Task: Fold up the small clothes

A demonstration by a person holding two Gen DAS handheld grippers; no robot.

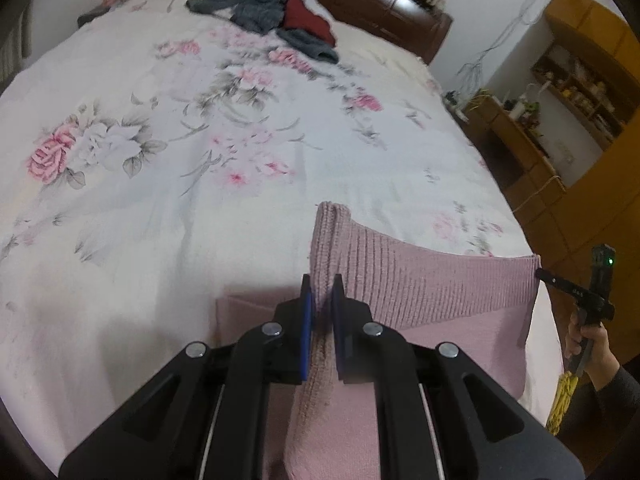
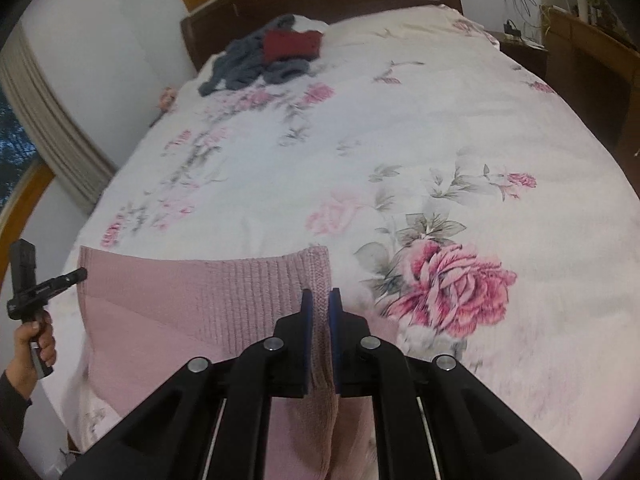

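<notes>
Left wrist view: left tongs (image 1: 321,300) pinched tight on pink knit (image 1: 420,280), right tongs (image 2: 320,312) pinched on its other corner. Stretched flat above bed (image 1: 200,160), ready for folding. Grey pile (image 1: 260,8) at 12 o'clock.

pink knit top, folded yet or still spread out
Spread out: the pink knit top is stretched taut between the left gripper and right gripper, each clamping a ribbed corner.
</notes>
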